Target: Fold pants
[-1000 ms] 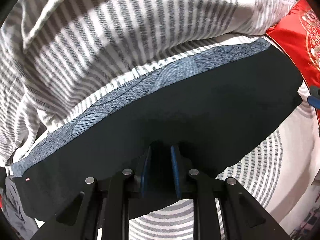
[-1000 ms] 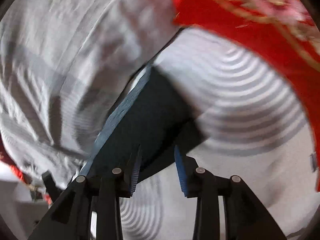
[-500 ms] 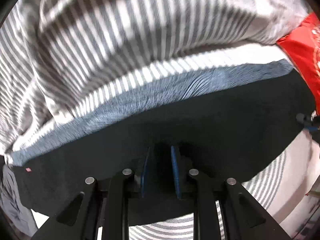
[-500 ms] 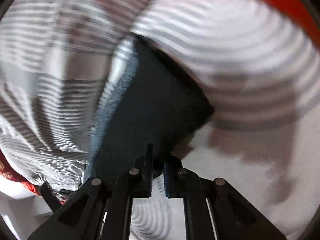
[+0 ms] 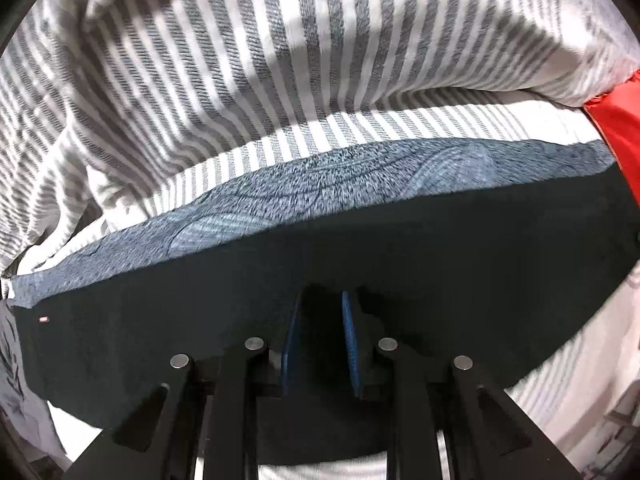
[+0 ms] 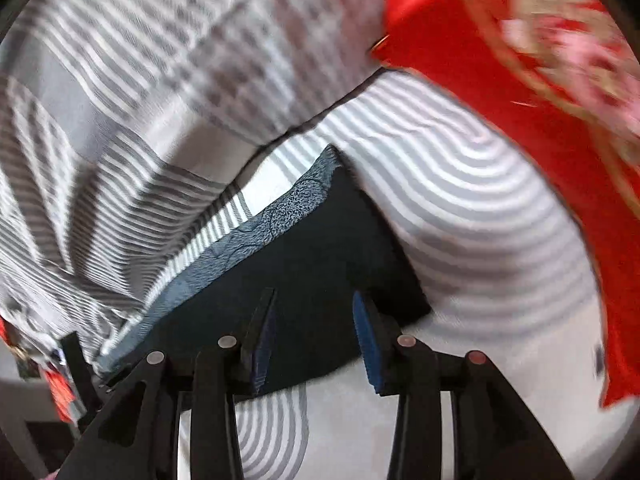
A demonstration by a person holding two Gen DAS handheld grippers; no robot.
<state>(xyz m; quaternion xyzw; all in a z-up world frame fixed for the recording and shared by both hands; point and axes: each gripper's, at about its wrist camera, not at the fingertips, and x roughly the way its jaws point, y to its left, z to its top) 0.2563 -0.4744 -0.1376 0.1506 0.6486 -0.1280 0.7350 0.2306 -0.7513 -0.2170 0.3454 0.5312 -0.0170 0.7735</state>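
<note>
Two grippers on one garment. The pants (image 5: 400,264) lie as a dark folded slab on the striped bed sheet (image 5: 400,128), blue-grey patterned band along the far edge, rumpled striped duvet (image 5: 240,60) behind it, red embroidered pillow (image 6: 520,80) off to one side.

Left gripper (image 5: 320,340): pointing down at the near edge, fingers nearly together with dark cloth pinched between the blue pads, so it holds the pants.

Right gripper (image 6: 316,320): fingers are opening, now standing apart over the pants' near corner; cloth sits in the gap but the pads don't press on it. Looks like a release after laying the fold.

Risks, my read:
- Left lifts or drags while clamped: top layer shifts, fold edges go out of line.
- Right side is free, so any pull from the left skews the stack toward that hand.
- Right's open fingers could snag the corner on the way out and flip it back.
- Soft mattress and sheet wrinkles: cloth may creep on release.

Containers: none in view, nothing to report there.
</note>
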